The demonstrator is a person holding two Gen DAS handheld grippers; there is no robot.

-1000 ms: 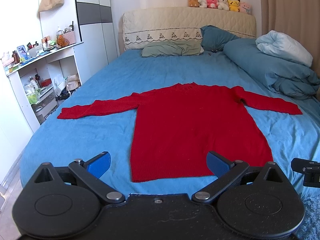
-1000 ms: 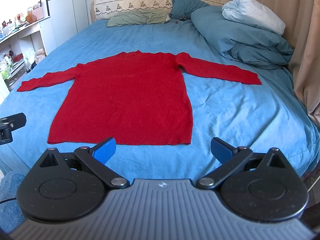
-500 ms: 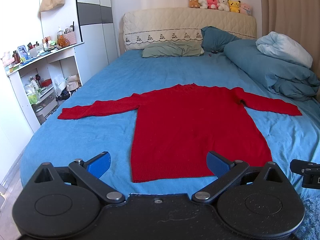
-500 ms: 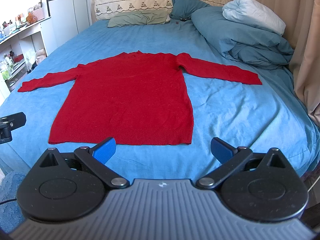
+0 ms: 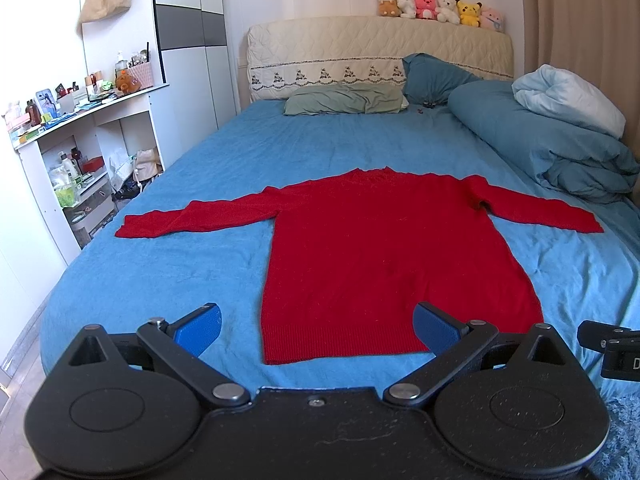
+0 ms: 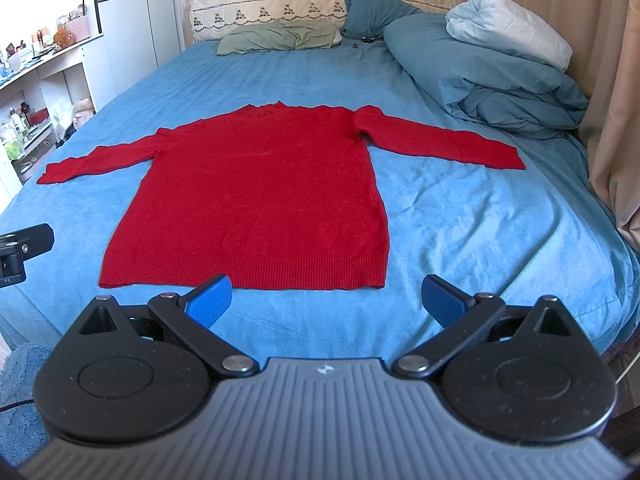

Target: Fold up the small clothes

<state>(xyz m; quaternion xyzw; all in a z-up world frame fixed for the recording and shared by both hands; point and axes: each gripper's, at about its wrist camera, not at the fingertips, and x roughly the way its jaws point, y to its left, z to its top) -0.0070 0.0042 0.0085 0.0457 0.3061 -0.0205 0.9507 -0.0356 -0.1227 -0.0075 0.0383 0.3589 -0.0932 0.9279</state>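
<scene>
A red long-sleeved sweater (image 5: 384, 252) lies flat on the blue bed sheet (image 5: 160, 280), both sleeves spread out, hem toward me. It also shows in the right wrist view (image 6: 260, 200). My left gripper (image 5: 318, 328) is open and empty, just short of the hem, near its left corner. My right gripper (image 6: 326, 302) is open and empty, hovering just before the hem's right half. Each gripper's edge shows in the other's view.
A folded blue duvet (image 5: 560, 148) with a pale blanket on top lies along the bed's right side. Pillows (image 5: 344, 100) and a padded headboard stand at the far end. A white shelf unit (image 5: 80, 152) with clutter stands left of the bed. A curtain (image 6: 616, 100) hangs at the right.
Both grippers have crept slightly toward the sweater's hem. Both stay open. The sweater has not moved.
</scene>
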